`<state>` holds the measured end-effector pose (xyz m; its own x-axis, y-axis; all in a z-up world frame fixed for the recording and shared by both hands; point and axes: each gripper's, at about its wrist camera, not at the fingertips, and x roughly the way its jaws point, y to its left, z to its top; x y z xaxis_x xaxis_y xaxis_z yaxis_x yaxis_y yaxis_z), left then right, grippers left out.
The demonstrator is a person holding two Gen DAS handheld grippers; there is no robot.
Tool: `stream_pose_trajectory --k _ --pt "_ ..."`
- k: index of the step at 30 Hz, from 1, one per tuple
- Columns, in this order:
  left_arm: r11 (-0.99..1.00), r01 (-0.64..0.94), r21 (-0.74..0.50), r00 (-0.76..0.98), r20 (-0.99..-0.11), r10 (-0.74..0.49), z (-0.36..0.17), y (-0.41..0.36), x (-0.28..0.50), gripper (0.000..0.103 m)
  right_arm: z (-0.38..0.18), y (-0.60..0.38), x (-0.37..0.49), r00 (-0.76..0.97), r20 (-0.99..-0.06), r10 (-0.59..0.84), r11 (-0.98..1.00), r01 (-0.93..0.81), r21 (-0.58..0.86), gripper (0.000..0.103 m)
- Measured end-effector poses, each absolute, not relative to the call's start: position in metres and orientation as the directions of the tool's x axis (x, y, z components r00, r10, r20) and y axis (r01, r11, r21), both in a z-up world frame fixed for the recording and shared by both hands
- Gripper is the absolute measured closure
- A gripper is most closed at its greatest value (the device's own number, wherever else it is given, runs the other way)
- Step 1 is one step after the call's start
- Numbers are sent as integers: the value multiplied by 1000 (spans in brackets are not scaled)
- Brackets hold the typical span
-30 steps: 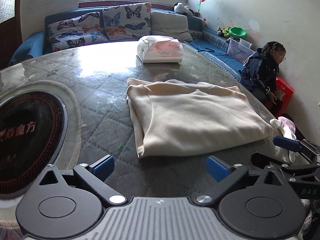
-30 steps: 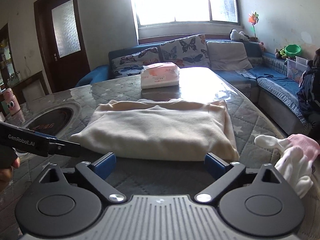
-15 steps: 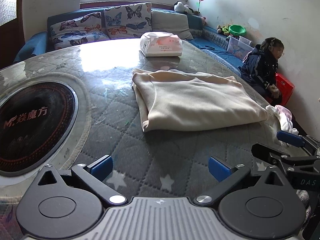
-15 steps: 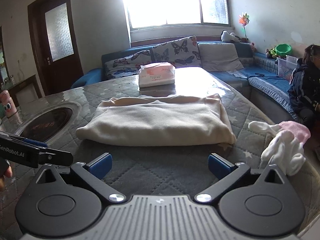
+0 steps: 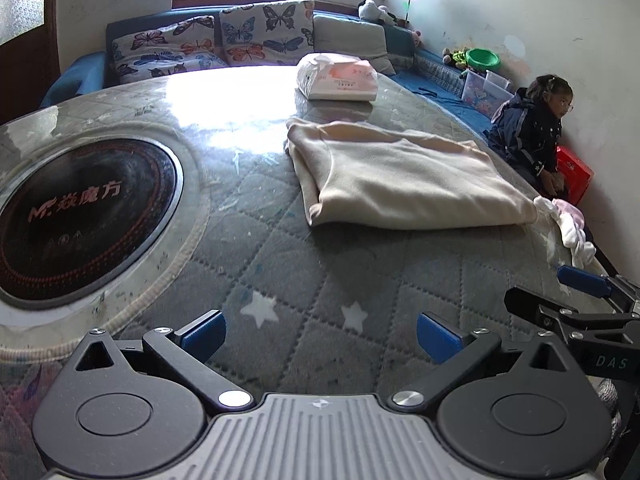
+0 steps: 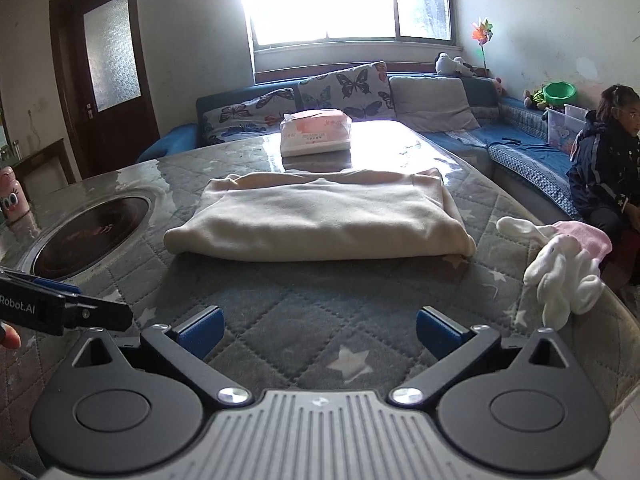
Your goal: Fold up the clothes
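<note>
One tissue pack [image 6: 316, 133] is sitting on the far part of the quilted table [image 6: 320, 320], beyond the folded garment and apart from it. One round black cooktop [image 5: 76, 216] is lying set into the table on the left. One small pink and white cloth item [image 6: 564, 268] is resting at the table's right edge, near the garment's right corner but not touching it in the right wrist view. One child [image 6: 604, 168] is sitting by the wall on the right. A sofa is carrying three cushions [image 6: 348, 90] behind the table.

One cream garment [image 6: 320, 220] is lying folded flat mid-table, nothing covering it.

The left gripper [image 5: 320, 330] is hovering with its jaws spread wide and nothing between them; the garment is lying well ahead, offset right. The right gripper [image 6: 318, 330] is likewise showing wide, unloaded jaws, the garment lying straight ahead and apart from the blue pads [image 6: 202, 330]. Each gripper is appearing at the edge of the other's view.
</note>
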<state>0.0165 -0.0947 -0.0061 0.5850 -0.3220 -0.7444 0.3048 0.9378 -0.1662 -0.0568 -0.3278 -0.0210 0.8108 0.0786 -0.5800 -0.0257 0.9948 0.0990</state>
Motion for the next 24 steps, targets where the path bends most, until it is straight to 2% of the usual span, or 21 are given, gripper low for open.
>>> stream_pose_trajectory --k 24 --pt "944 317 -90 630 -724 -280 -2 -99 -16 0 -16 -314 -82 818 -574 51 997 -10 76 0"
